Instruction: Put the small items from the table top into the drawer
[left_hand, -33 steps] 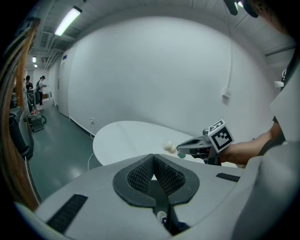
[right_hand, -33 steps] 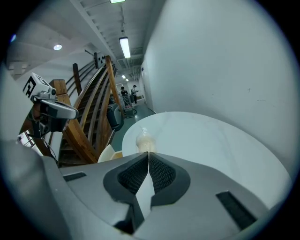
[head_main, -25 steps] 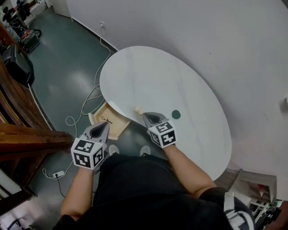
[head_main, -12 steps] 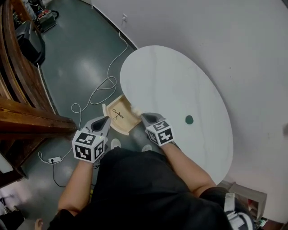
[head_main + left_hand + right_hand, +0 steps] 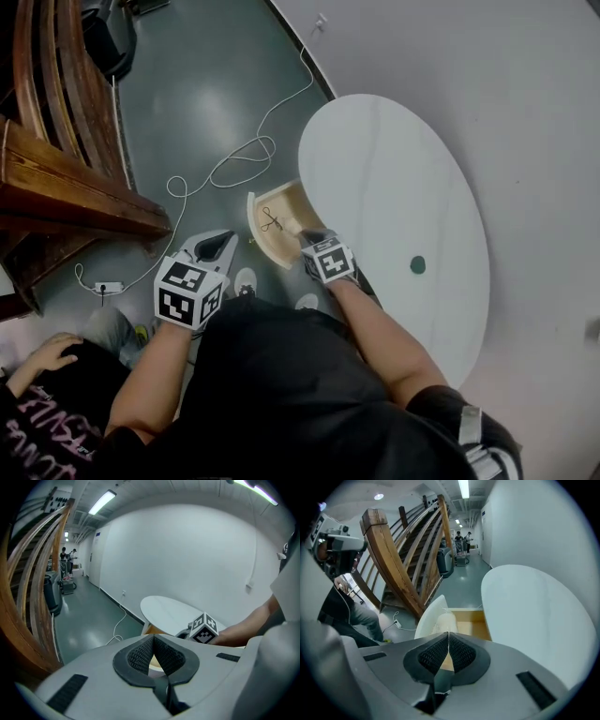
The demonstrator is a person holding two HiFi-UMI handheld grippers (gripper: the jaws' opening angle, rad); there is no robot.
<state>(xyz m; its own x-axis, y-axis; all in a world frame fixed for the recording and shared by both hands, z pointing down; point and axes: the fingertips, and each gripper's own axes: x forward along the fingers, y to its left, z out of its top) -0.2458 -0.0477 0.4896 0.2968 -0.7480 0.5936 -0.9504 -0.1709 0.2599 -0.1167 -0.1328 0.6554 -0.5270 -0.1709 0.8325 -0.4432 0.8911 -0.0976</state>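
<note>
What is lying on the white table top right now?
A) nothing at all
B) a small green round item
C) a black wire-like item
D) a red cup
B: in the head view the small green round item is the only thing on the white table, while the black item lies in the open drawer.

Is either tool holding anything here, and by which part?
The right tool appears to pinch a small pale item by its near end, above the open drawer. The left tool is shut on nothing.
</note>
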